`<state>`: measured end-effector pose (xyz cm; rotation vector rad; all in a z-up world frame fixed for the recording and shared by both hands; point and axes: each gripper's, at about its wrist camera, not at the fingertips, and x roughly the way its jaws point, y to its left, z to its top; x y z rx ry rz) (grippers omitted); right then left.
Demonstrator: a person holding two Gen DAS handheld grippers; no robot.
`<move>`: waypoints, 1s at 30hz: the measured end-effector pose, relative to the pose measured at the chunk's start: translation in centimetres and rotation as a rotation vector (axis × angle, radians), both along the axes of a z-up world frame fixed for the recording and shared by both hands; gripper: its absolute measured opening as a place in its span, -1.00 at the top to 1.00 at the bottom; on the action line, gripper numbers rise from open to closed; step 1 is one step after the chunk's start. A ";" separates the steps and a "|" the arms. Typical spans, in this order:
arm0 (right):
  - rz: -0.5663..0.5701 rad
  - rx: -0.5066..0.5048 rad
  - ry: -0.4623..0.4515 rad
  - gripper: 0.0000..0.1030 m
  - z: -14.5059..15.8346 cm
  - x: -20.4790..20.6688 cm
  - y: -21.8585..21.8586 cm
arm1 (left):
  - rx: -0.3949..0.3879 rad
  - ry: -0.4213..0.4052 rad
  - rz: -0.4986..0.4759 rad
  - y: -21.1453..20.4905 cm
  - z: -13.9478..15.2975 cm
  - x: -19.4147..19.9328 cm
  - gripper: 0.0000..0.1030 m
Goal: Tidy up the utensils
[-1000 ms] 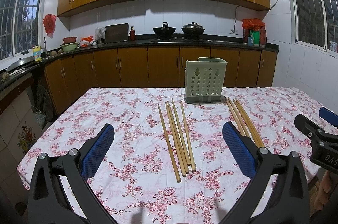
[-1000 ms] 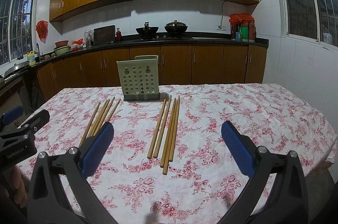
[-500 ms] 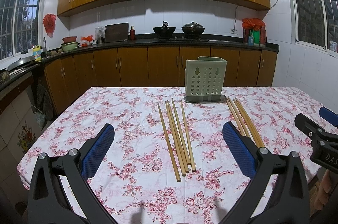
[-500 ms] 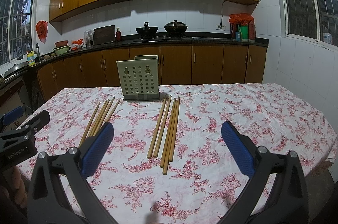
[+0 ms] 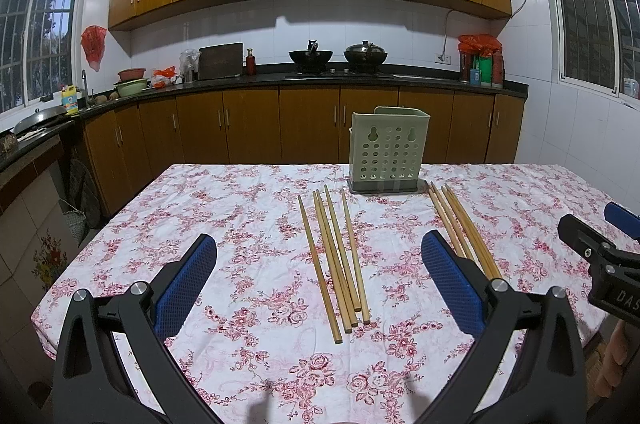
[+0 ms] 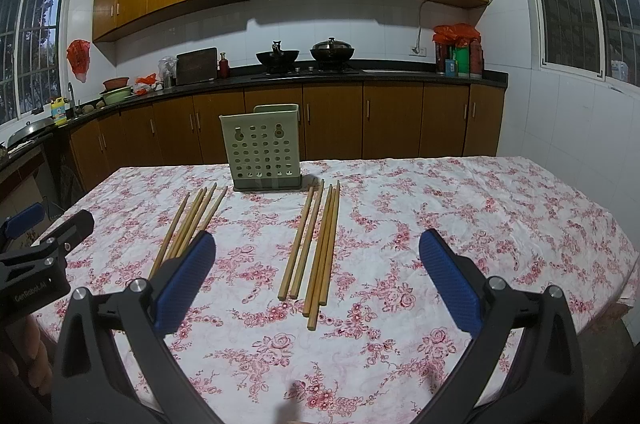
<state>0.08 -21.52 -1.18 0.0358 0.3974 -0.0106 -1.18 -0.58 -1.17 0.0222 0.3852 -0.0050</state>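
Two bundles of wooden chopsticks lie on the floral tablecloth. The left bundle (image 5: 338,260) (image 6: 188,224) lies ahead of my left gripper (image 5: 318,284), which is open and empty above the near table. The right bundle (image 5: 464,228) (image 6: 316,244) lies ahead of my right gripper (image 6: 316,284), also open and empty. A pale green perforated utensil holder (image 5: 386,151) (image 6: 264,147) stands upright at the far side, behind and between the bundles. Each gripper shows at the edge of the other's view: the right one (image 5: 600,264), the left one (image 6: 40,260).
The table (image 5: 224,191) has a pink floral cloth, with near edges at left and right. Kitchen cabinets, a counter with woks (image 5: 310,55) and a range hood stand beyond the table.
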 end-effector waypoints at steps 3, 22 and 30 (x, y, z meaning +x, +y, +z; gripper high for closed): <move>0.000 0.001 0.000 -0.92 0.0 0.0 0.0 | 0.000 0.000 0.000 0.0 -0.1 -0.1 -0.97; -0.054 0.023 0.157 -0.92 -2.5 3.3 -1.7 | -0.032 0.160 0.079 1.9 -2.3 3.3 -0.97; -0.078 0.075 0.343 -0.16 -5.0 9.4 -3.7 | -0.049 0.345 0.138 4.1 -4.8 7.8 -0.48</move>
